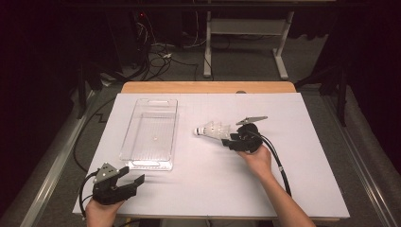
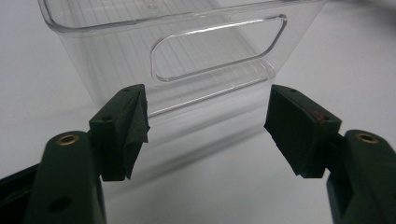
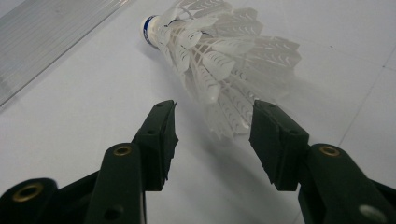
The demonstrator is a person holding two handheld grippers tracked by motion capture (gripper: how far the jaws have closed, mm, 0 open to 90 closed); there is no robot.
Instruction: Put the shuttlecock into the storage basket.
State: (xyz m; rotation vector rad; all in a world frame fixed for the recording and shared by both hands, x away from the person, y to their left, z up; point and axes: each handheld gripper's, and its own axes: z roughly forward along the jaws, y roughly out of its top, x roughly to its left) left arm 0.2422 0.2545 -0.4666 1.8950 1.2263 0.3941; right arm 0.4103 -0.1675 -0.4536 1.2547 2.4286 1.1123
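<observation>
A white feather shuttlecock (image 1: 213, 129) lies on its side on the white table, cork end pointing left. My right gripper (image 1: 229, 140) sits just behind its feather skirt. In the right gripper view the jaws stand apart around the skirt's rim, and the shuttlecock (image 3: 219, 56) stretches away from my right gripper (image 3: 212, 119) without the pads pressing on it. A clear plastic bin (image 1: 176, 127) stands left of the middle, with nothing in it. My left gripper (image 1: 134, 176) rests near the front left corner, open, and points at the bin's near end wall (image 2: 116, 51) with its handle slot; my left gripper (image 2: 208, 121) holds nothing.
The white sheet (image 1: 307, 179) covers the table, with bare surface to the right and in front. Each gripper's black cable (image 1: 279, 165) trails toward the front edge. Beyond the table's wooden far edge (image 1: 208, 87) lie floor cables and a desk frame.
</observation>
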